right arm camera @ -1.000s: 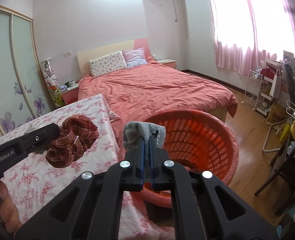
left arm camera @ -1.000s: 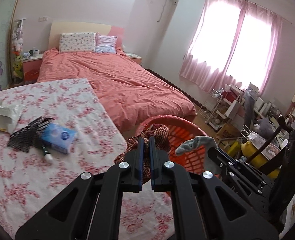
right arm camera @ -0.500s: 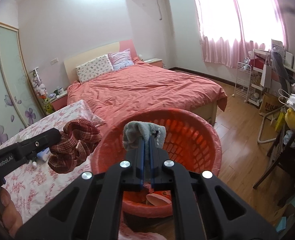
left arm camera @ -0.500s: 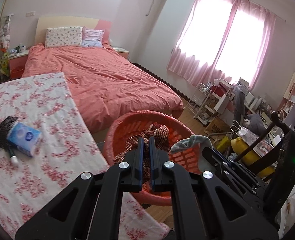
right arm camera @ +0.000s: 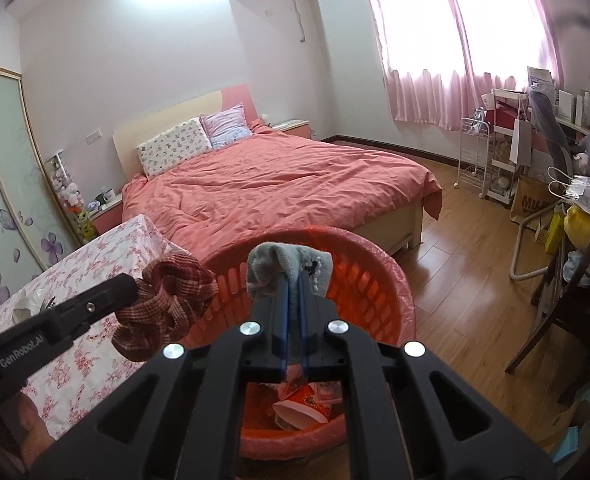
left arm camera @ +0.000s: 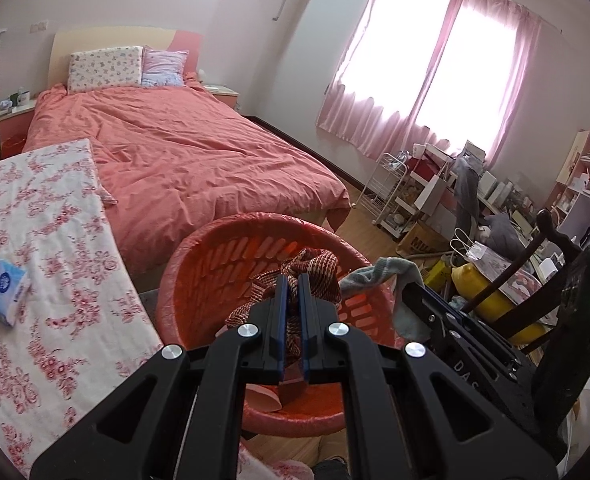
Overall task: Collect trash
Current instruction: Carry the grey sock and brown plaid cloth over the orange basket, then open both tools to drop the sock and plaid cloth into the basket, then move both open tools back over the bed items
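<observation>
Trash is pinched tight: a checked red rag (left arm camera: 311, 270) in the left claw (left arm camera: 292, 280), a grey sock (right arm camera: 287, 266) in the right claw (right arm camera: 293, 276), both seemingly above the red basket (right arm camera: 379, 280); bare floor (right arm camera: 463, 280) lies at three o'clock.

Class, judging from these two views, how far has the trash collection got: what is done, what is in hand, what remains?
Done: cups and wrappers already lie in the red basket. In hand: the left tool grips a checked cloth, the right tool a grey sock, both over the basket. Left: a tissue pack on the floral table.
</observation>
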The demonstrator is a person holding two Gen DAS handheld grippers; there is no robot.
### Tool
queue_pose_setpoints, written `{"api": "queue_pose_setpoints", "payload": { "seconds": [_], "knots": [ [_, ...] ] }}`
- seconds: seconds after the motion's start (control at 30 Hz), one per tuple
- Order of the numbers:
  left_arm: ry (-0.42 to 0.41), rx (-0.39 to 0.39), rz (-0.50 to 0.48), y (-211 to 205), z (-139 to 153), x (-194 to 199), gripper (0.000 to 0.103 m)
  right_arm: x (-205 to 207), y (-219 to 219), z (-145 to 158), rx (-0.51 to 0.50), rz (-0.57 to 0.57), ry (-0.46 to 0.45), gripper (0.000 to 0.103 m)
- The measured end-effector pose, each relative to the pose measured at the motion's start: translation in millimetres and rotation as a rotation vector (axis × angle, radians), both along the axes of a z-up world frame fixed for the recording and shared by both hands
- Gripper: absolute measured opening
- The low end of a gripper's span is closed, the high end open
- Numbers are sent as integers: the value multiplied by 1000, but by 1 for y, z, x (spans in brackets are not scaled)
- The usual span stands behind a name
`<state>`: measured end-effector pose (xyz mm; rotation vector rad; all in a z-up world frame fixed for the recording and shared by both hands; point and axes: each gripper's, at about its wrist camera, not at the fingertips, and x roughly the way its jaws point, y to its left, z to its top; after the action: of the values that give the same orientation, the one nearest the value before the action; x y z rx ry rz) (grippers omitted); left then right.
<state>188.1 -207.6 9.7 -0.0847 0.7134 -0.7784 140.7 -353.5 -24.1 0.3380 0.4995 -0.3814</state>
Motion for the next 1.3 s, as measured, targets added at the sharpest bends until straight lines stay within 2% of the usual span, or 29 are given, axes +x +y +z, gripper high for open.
{"api": "queue_pose_setpoints", "payload": {
  "seconds": [0.33,0.47,0.5,0.57,0.6,0.63,0.7,0.83,1.13,1.3],
  "knots": [
    [30,23,-14,-14,-14,6,5,4,-11,-3,25,-5,-13,7],
    [54,40,-12,-15,-21,9,6,8,-17,-7,52,9,-17,12],
    [59,50,-10,-15,-23,9,6,8,-18,-7,54,9,-16,17],
    [69,58,-2,-13,-25,12,14,8,-19,-9,55,3,-12,26],
    [72,62,8,-12,-25,12,27,7,-18,-9,52,1,-10,28],
    [69,66,25,-9,-25,12,38,6,-18,-9,49,-2,-8,29],
    [54,79,51,-2,-23,12,39,3,-17,-10,35,-9,0,36],
    [34,120,106,16,-21,14,44,1,-13,-10,12,-18,17,42],
    [-6,219,211,71,-22,9,45,7,15,-3,-3,28,30,43],
    [-3,235,267,102,-22,11,45,14,41,3,-25,78,35,43]
  ]
}}
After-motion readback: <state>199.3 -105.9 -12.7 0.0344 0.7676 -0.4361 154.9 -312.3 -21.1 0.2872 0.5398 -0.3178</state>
